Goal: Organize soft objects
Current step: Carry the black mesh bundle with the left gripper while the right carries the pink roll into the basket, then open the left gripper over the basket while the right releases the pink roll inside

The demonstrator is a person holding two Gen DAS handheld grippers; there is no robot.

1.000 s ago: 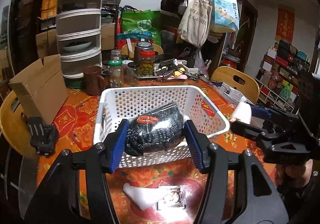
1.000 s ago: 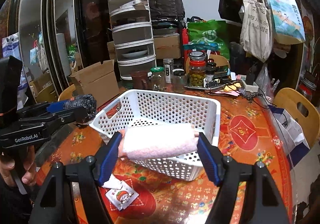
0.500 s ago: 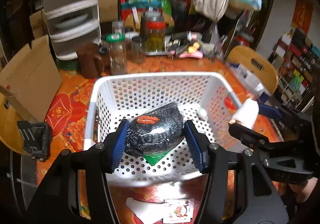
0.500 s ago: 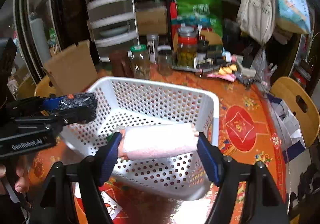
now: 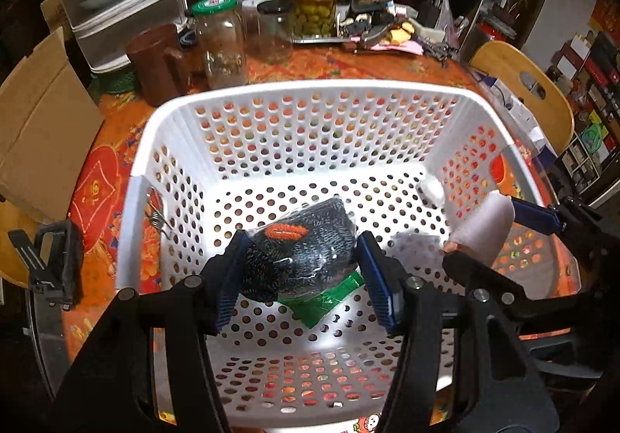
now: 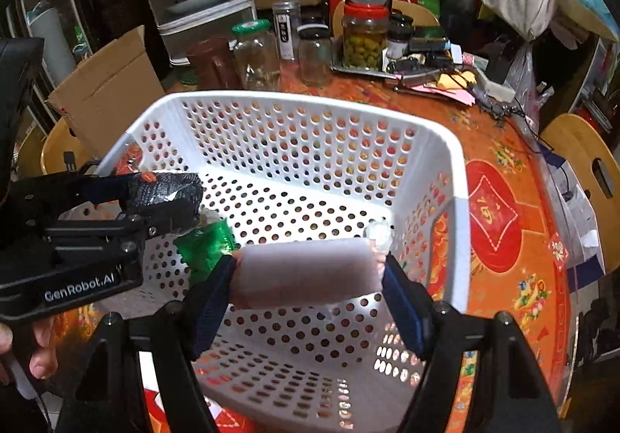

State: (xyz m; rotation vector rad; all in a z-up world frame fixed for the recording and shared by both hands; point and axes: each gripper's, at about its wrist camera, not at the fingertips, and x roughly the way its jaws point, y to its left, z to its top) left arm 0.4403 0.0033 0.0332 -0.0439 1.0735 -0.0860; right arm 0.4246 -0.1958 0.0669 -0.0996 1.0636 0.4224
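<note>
You've got the dark knit bundle (image 5: 298, 258) pinched between the blue pads of your left gripper (image 5: 300, 270), sealed in clear wrap with its orange patch facing up, and it hangs inside the white basket (image 5: 310, 90) above the perforated floor. Its long axis runs roughly pad to pad, across the jaws, so the grip squeezes it end-on and the soft body bulges forward out of the fingers. That hold looks chosen to keep a squashy thing from sagging out.

Over on the other side, your right gripper (image 6: 306, 274) is clamped on the pale pink roll (image 6: 304, 270), also crosswise, one end against each pad, lying about level over the basket's near right corner. In the left view that roll pokes end-on toward the basket's right wall.

Both loads sit over the basket mouth, side by side and apart, which reads as a double drop being lined up. Beneath the bundle a green packet (image 5: 321, 297) already lies on the floor, and a small white piece (image 5: 430, 189) rests at the far right corner. Jars (image 5: 221, 42) and a cardboard box (image 5: 35, 131) crowd the table beyond.
</note>
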